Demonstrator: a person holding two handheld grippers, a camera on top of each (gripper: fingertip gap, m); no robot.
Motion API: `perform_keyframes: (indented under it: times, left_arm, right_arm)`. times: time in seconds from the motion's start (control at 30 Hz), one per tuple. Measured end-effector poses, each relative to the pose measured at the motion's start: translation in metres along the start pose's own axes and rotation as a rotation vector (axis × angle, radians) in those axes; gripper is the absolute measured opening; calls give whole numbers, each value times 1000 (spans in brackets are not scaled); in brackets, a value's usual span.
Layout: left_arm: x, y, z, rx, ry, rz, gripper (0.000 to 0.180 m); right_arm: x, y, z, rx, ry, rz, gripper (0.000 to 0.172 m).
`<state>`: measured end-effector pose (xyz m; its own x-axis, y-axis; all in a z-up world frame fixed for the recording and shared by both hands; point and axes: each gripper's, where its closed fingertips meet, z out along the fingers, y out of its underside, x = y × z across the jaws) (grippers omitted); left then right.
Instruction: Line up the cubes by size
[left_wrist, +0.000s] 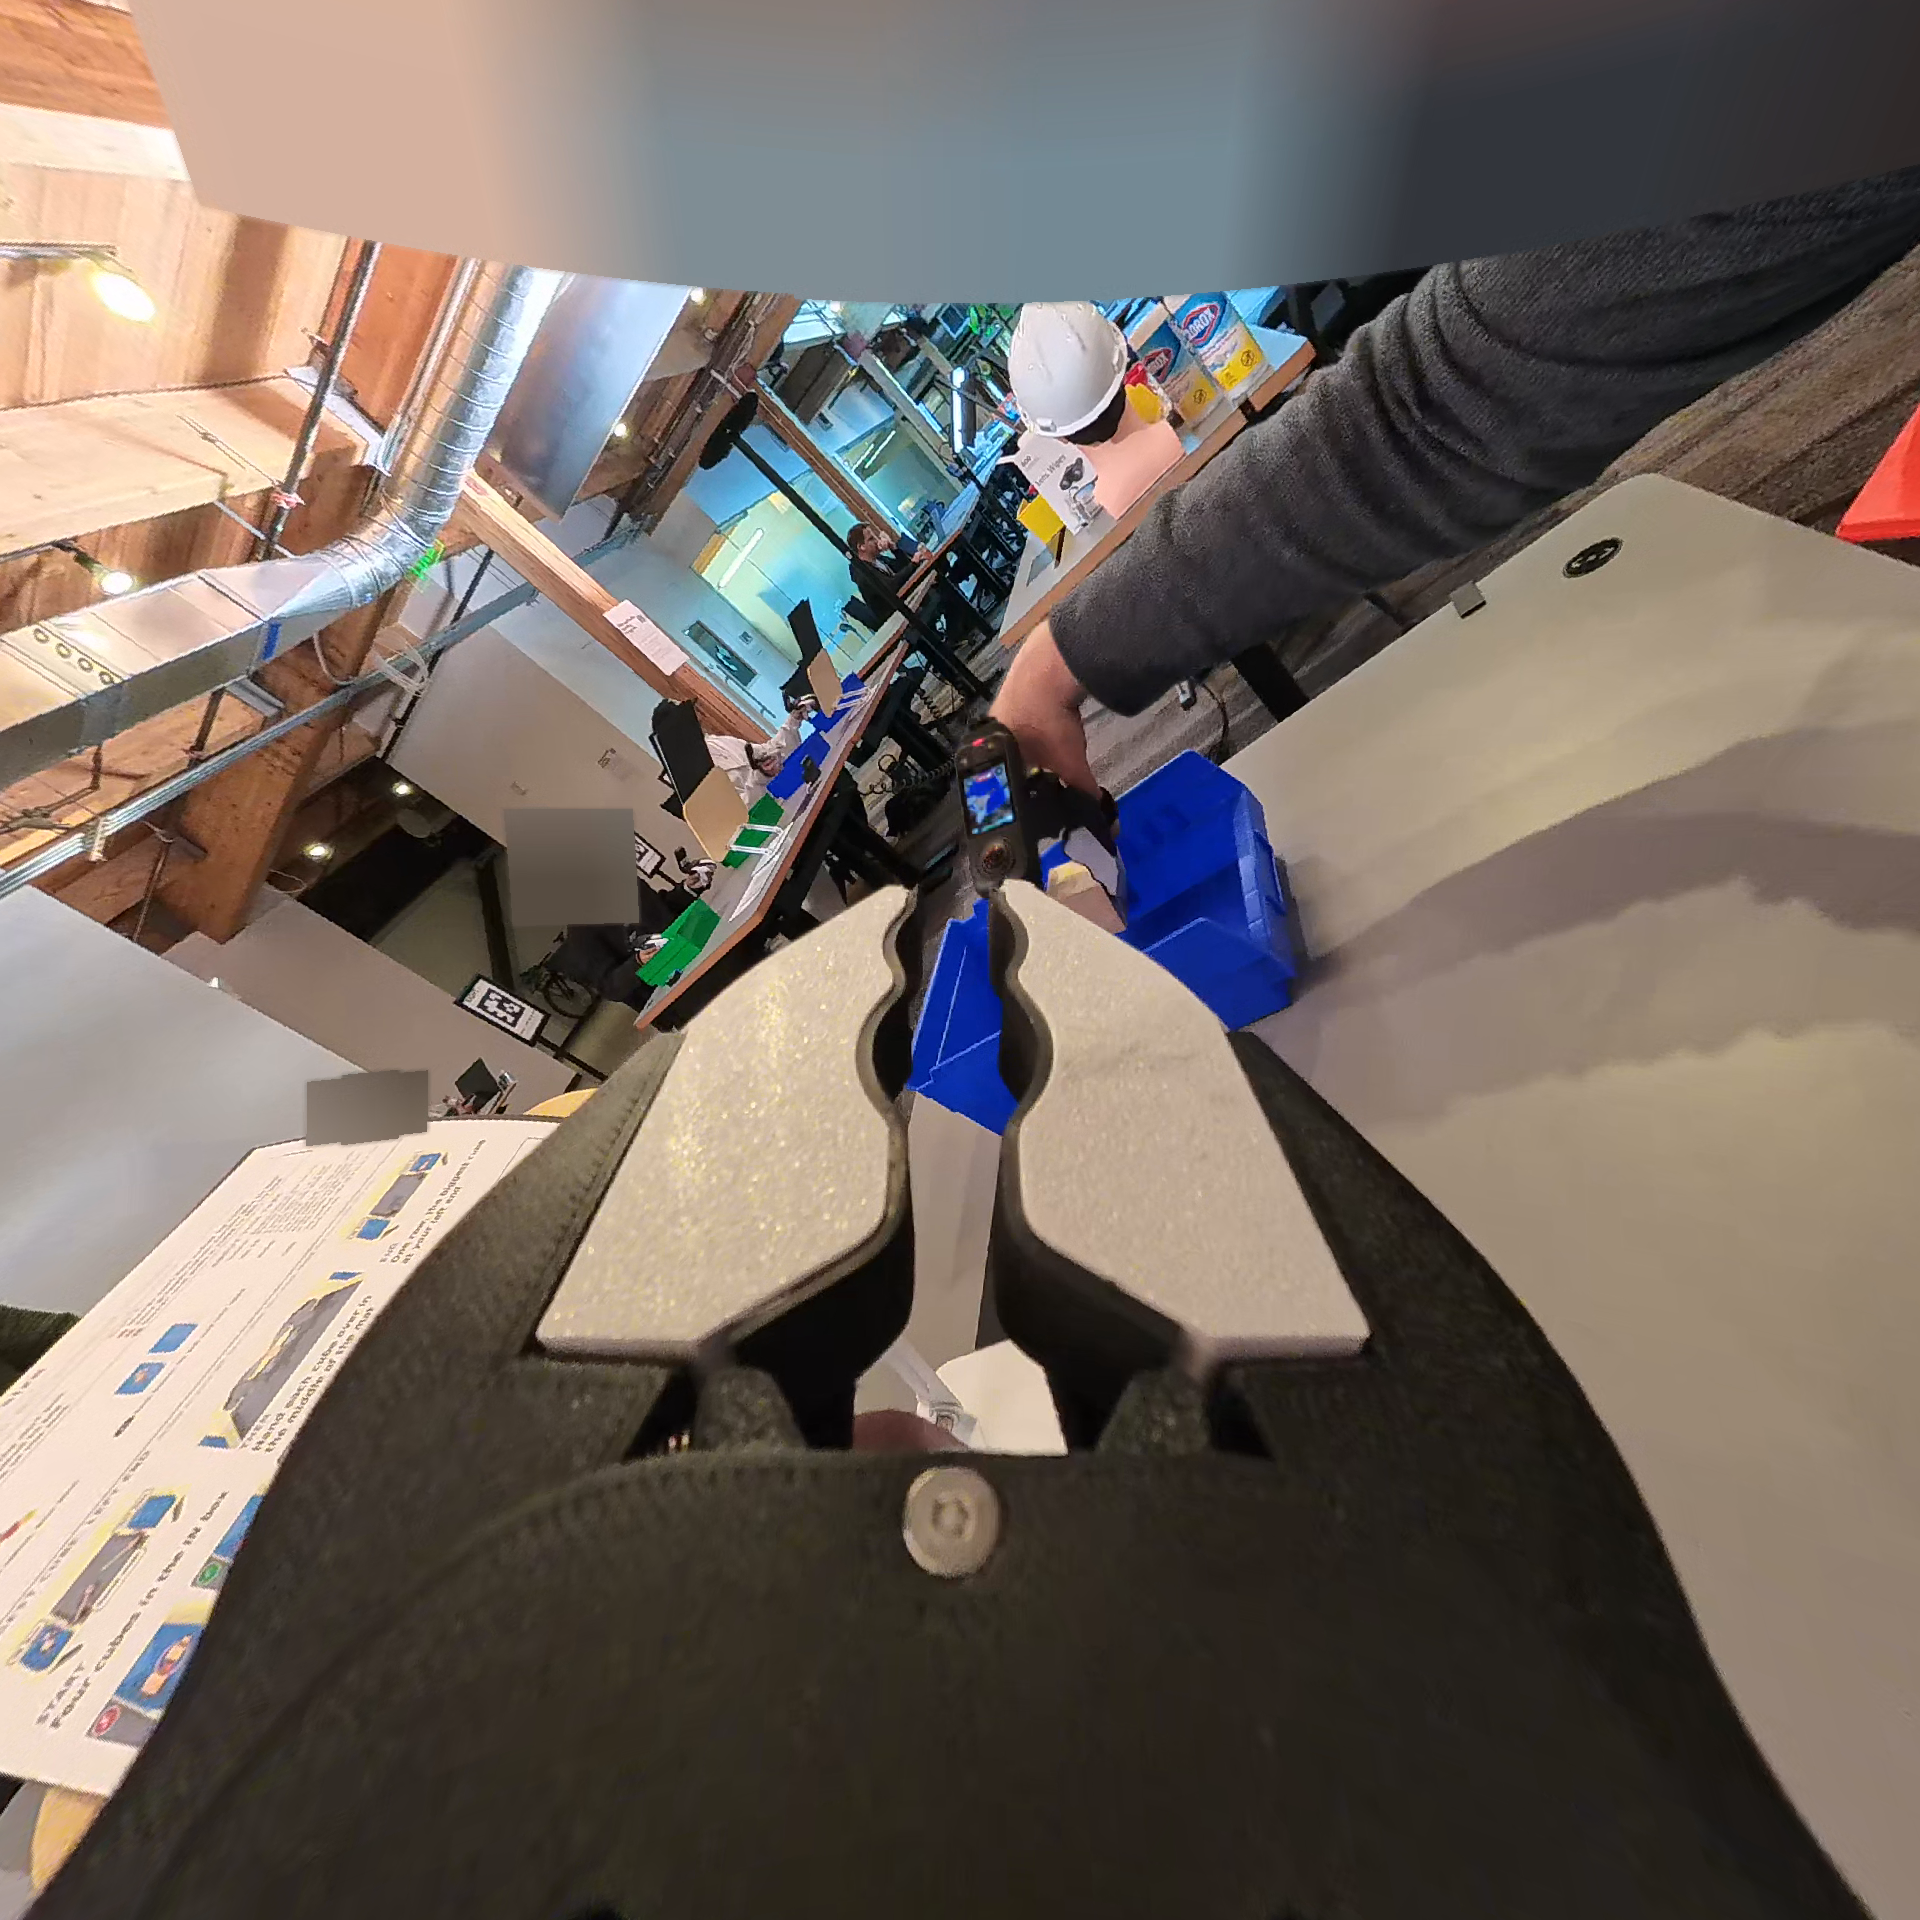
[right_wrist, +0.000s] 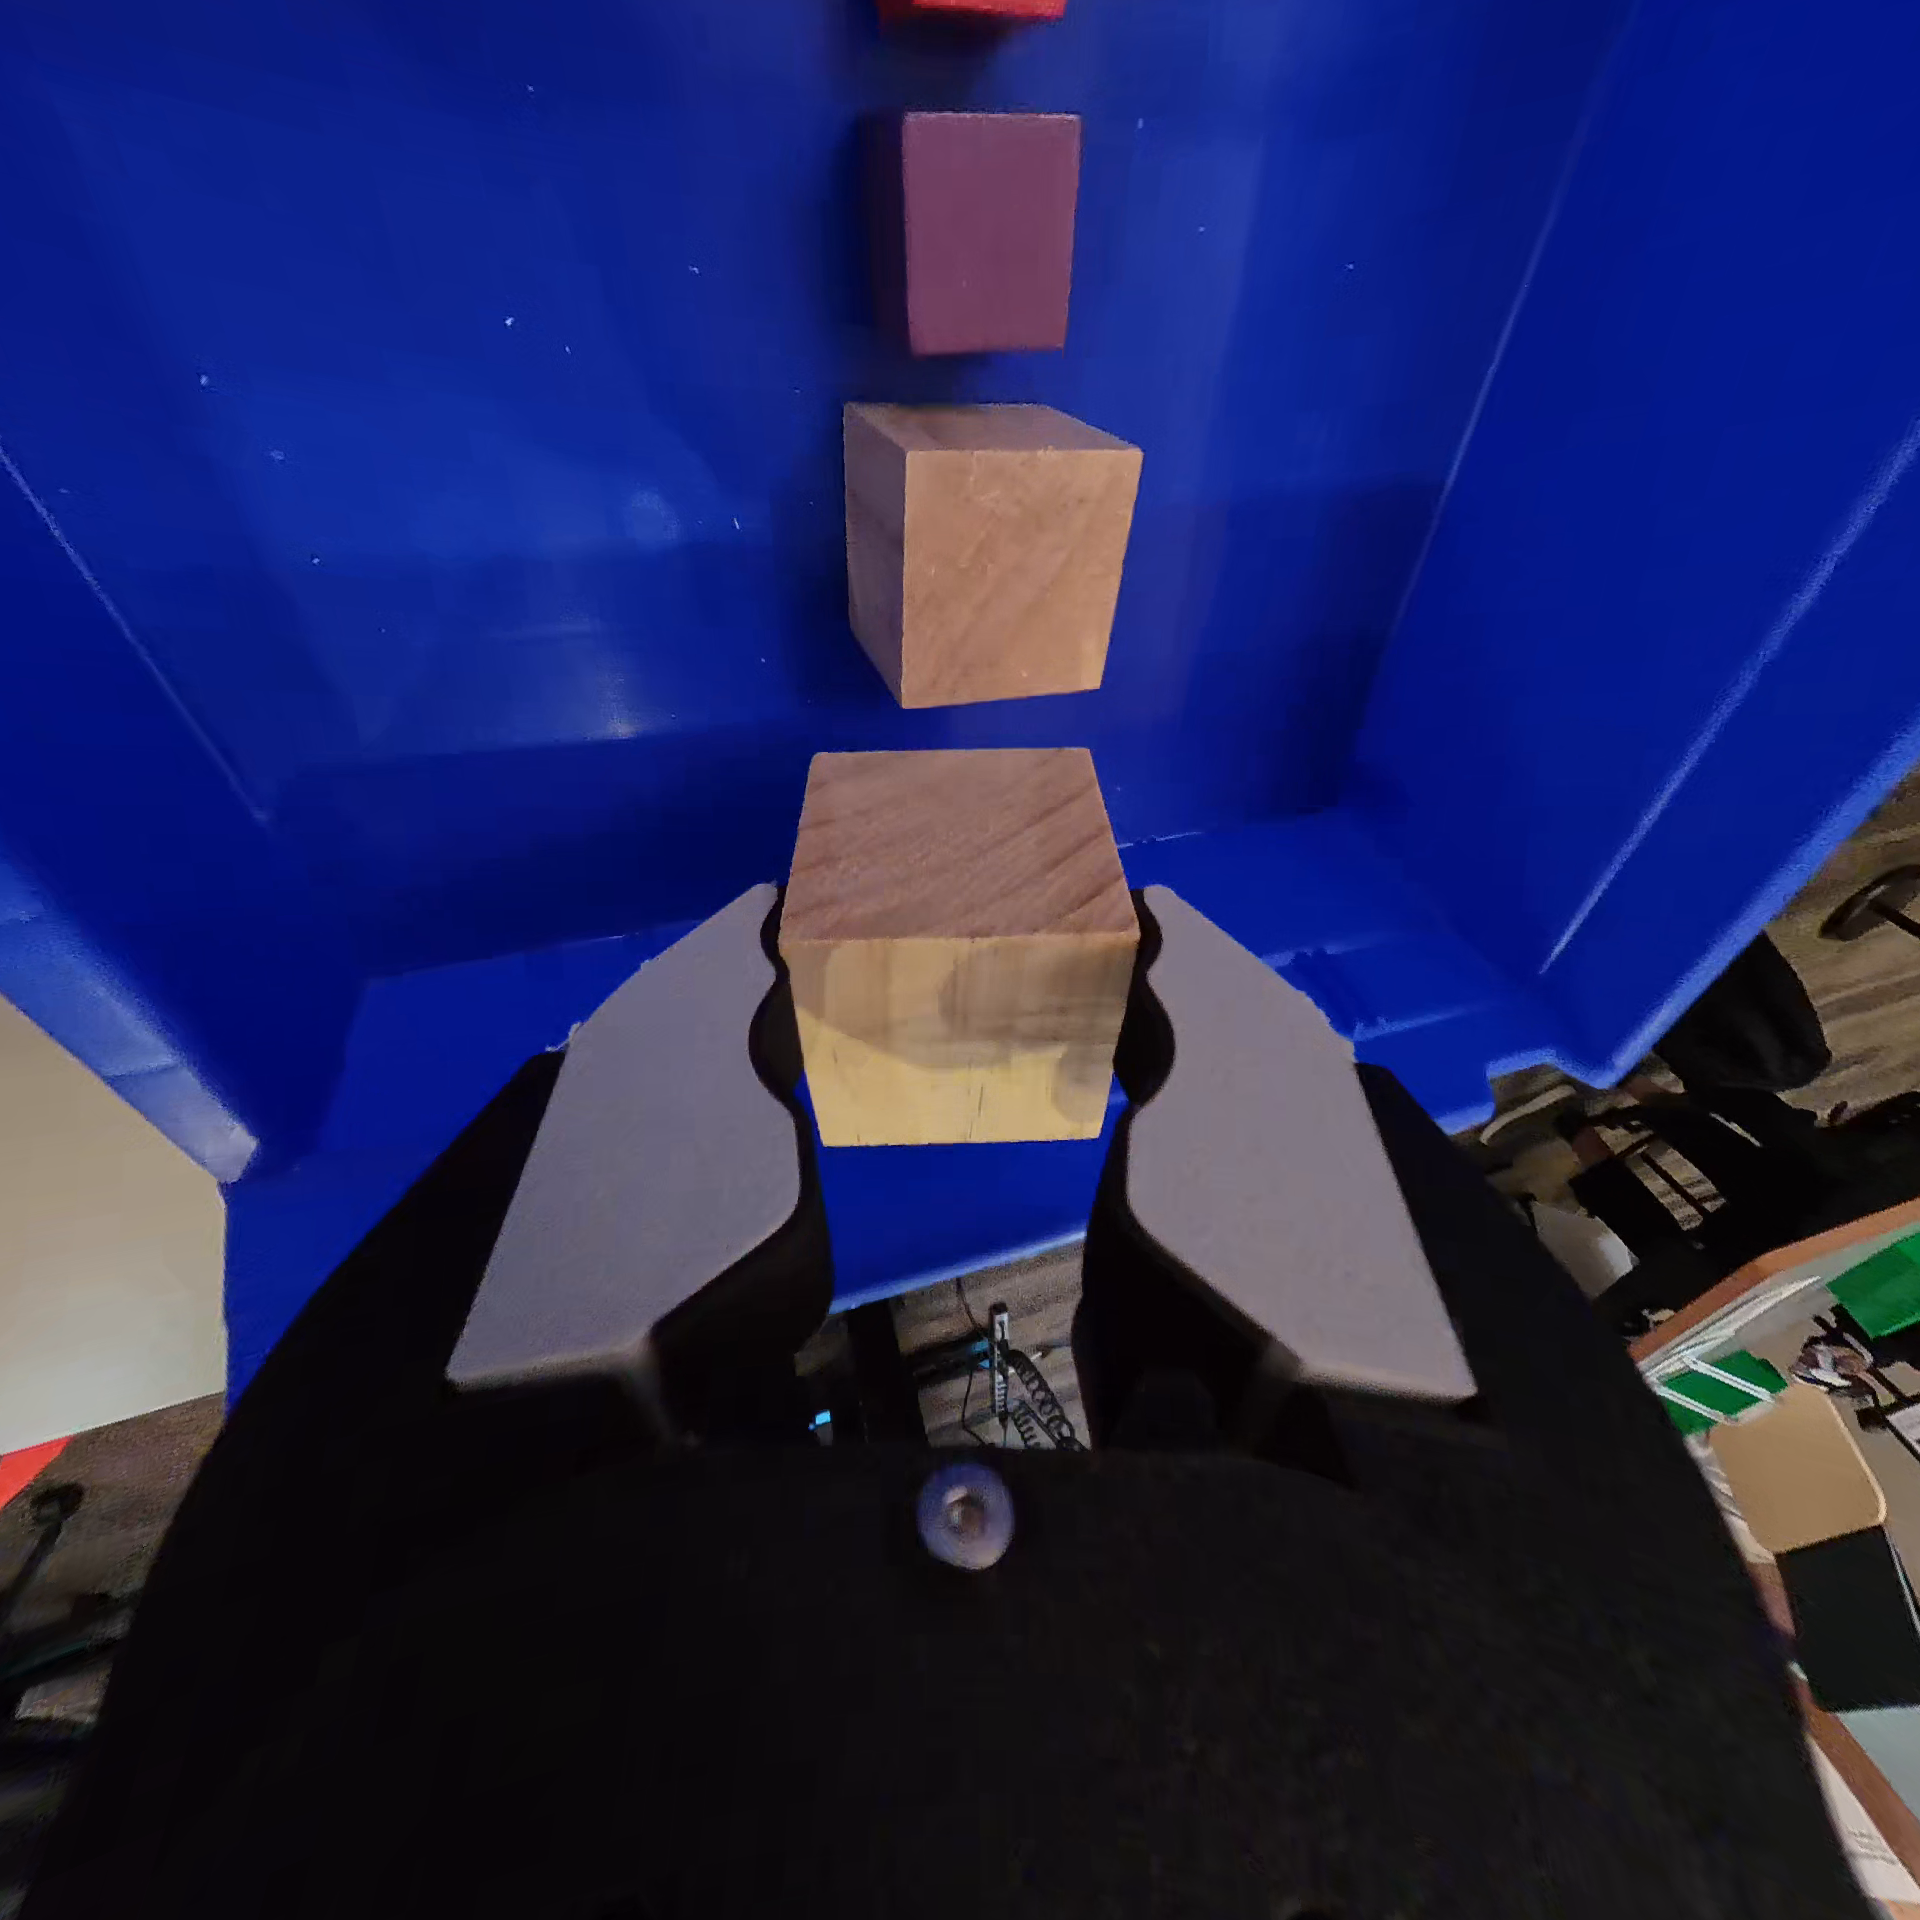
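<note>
The right gripper (right_wrist: 958, 987) has its jaws spread wide around a bare wooden cube (right_wrist: 956, 935), one pad against each side face of it. The cube sits directly ahead of the fingers, at their tips, on the gripper's centre line; no offset to either side is evident.

Beyond it, along that same axis, three more cubes stand in single file inside the blue bin (right_wrist: 416, 520): a second wooden cube (right_wrist: 997, 551) just past the held one and apart from it, then a purple cube (right_wrist: 987, 234), then a red cube (right_wrist: 971, 8) cut off by the picture's edge. The row's long axis runs straight away from the gripper. The cubes appear to diminish with distance, though the wide-angle view makes true size uncertain.

The left gripper (left_wrist: 951, 935) is nearly closed, a narrow slit showing between its fingers, with nothing between them. It stands over the grey table (left_wrist: 1558, 1143), well apart from the blue bins (left_wrist: 1205, 831); the right gripper is plainly the nearer to the work. A printed instruction sheet (left_wrist: 208, 1351) lies to its left.

Judgement: the held cube occupies the near end of the line; the coming move turns on keeping it on the row's axis.
</note>
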<state>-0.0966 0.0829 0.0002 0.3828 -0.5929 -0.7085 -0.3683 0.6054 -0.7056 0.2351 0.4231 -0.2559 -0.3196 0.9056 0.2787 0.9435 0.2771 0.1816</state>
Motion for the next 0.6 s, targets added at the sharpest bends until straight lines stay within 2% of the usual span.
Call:
perform_keyframes:
  times: [0.6]
  left_arm:
    - [4,3,4,-11,17,0,11]
  right_arm:
    - [-1,-1,35,-113,-116,-44,59]
